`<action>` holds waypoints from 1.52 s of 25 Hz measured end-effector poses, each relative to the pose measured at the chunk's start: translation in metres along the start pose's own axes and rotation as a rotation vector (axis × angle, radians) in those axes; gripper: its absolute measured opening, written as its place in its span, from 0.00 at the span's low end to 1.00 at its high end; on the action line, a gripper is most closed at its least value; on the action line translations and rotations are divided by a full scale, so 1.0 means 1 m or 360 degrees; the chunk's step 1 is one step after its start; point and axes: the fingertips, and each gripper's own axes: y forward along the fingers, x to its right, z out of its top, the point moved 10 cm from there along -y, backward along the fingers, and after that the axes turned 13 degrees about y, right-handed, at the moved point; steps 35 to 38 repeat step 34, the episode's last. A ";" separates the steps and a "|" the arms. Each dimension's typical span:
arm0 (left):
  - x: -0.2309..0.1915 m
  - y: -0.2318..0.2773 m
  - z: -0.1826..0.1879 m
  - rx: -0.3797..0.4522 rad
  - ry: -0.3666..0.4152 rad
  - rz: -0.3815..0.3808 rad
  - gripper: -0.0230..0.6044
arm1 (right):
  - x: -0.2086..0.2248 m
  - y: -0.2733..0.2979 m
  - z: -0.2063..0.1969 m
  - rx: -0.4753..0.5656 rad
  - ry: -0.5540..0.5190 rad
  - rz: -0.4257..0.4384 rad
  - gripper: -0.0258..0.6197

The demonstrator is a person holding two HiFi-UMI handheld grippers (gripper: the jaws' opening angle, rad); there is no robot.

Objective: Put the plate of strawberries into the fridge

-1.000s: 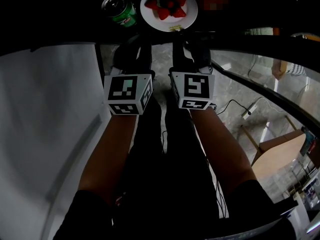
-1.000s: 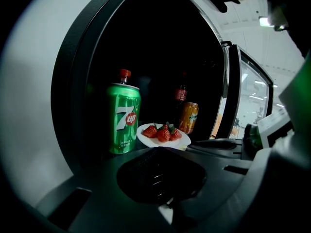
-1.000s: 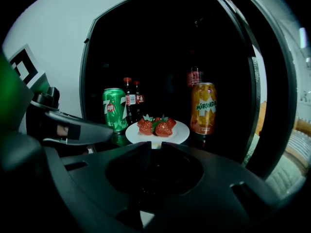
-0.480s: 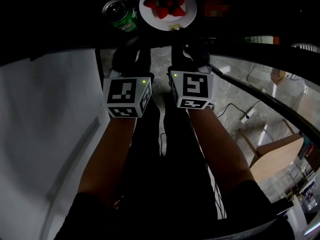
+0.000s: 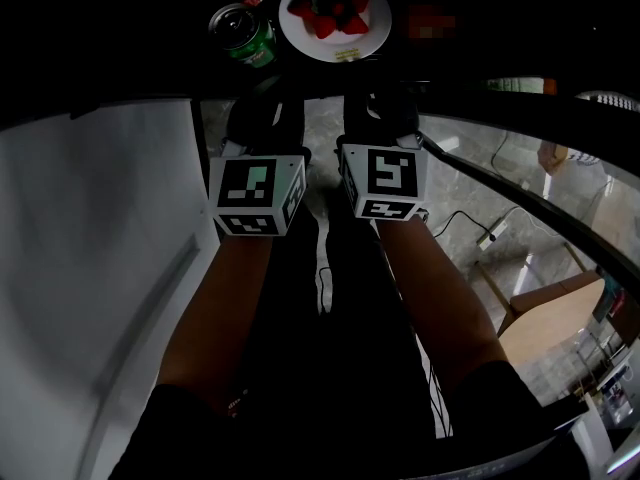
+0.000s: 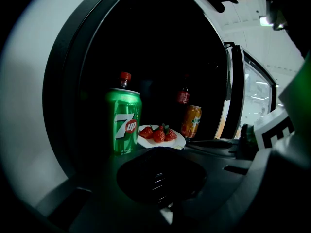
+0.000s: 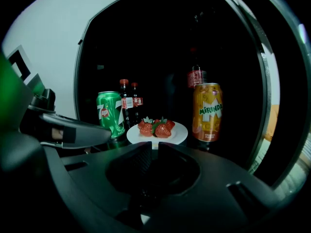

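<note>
A white plate (image 5: 372,30) with red strawberries (image 5: 331,14) stands on a dark shelf inside the fridge, with no gripper touching it. In the left gripper view the plate (image 6: 170,142) is just right of a green 7up can (image 6: 124,123). In the right gripper view the plate (image 7: 178,131) sits between that can (image 7: 109,113) and an orange Mirinda can (image 7: 207,111). My left gripper (image 5: 262,108) and right gripper (image 5: 385,100) hang side by side in front of the shelf, a little short of the plate. Both have their jaws together and hold nothing.
Cola bottles (image 7: 127,103) stand behind the 7up can. A white panel (image 5: 100,268) fills the left of the head view, and a glass fridge door (image 5: 520,183) stands open on the right. Below are the person's legs and a cable on a stone floor (image 5: 470,233).
Both grippers have edged slightly away from the shelf. The plate and cans have not moved.
</note>
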 end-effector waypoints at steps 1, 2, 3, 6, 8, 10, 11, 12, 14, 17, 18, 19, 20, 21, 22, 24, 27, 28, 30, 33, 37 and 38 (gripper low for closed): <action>0.000 -0.001 0.001 0.0002 0.0003 0.0000 0.04 | 0.000 -0.002 0.001 0.0009 -0.0001 0.0005 0.11; 0.001 -0.001 0.002 0.0004 0.0006 0.0000 0.04 | 0.001 -0.004 0.002 0.0016 -0.0002 0.0006 0.11; 0.001 -0.001 0.003 0.0007 0.0008 0.0000 0.04 | 0.002 -0.007 0.003 0.0023 0.0000 0.0005 0.10; 0.003 -0.003 0.007 0.0020 0.0015 0.0002 0.04 | 0.005 -0.012 0.008 0.0037 0.0004 -0.0004 0.10; 0.005 -0.006 0.010 0.0027 0.0019 0.0001 0.04 | 0.007 -0.017 0.010 0.0043 0.0005 -0.0013 0.10; 0.007 -0.008 0.013 0.0036 0.0025 0.0000 0.04 | 0.009 -0.022 0.014 0.0052 0.0005 -0.0023 0.10; 0.008 -0.010 0.015 0.0042 0.0028 -0.0001 0.04 | 0.010 -0.025 0.016 0.0056 0.0005 -0.0027 0.10; 0.009 -0.011 0.017 0.0047 0.0032 -0.0003 0.04 | 0.010 -0.028 0.018 0.0059 0.0005 -0.0031 0.10; 0.012 -0.015 0.022 0.0058 0.0041 -0.0010 0.04 | 0.011 -0.035 0.022 0.0064 0.0006 -0.0035 0.10; 0.014 -0.019 0.031 0.0073 0.0051 -0.0009 0.04 | 0.011 -0.043 0.030 0.0075 0.0002 -0.0039 0.10; 0.014 -0.021 0.034 0.0075 0.0054 -0.0005 0.04 | 0.011 -0.046 0.033 0.0078 0.0002 -0.0040 0.10; 0.015 -0.023 0.036 0.0076 0.0058 -0.0002 0.04 | 0.011 -0.049 0.036 0.0082 0.0003 -0.0041 0.10; 0.016 -0.025 0.039 0.0079 0.0062 0.0001 0.04 | 0.011 -0.053 0.039 0.0086 0.0004 -0.0040 0.10; 0.016 -0.027 0.042 0.0084 0.0066 0.0004 0.04 | 0.011 -0.056 0.041 0.0091 0.0003 -0.0037 0.10; 0.017 -0.029 0.045 0.0088 0.0069 0.0007 0.04 | 0.011 -0.059 0.044 0.0097 0.0002 -0.0034 0.10; 0.018 -0.031 0.049 0.0095 0.0077 0.0011 0.04 | 0.010 -0.064 0.049 0.0108 0.0001 -0.0025 0.10; 0.020 -0.034 0.052 0.0099 0.0088 0.0016 0.04 | 0.010 -0.070 0.054 0.0115 0.0010 -0.0016 0.10; 0.020 -0.035 0.053 0.0100 0.0089 0.0019 0.04 | 0.010 -0.072 0.055 0.0117 0.0013 -0.0014 0.10; 0.022 -0.036 0.055 0.0104 0.0089 0.0027 0.04 | 0.012 -0.075 0.058 0.0112 0.0018 -0.0015 0.10; 0.026 -0.040 0.057 0.0103 0.0087 0.0032 0.04 | 0.013 -0.081 0.060 0.0101 0.0023 -0.0016 0.10; 0.027 -0.042 0.058 0.0103 0.0087 0.0033 0.04 | 0.014 -0.083 0.061 0.0097 0.0024 -0.0016 0.10; 0.027 -0.042 0.058 0.0103 0.0087 0.0033 0.04 | 0.014 -0.083 0.061 0.0097 0.0024 -0.0016 0.10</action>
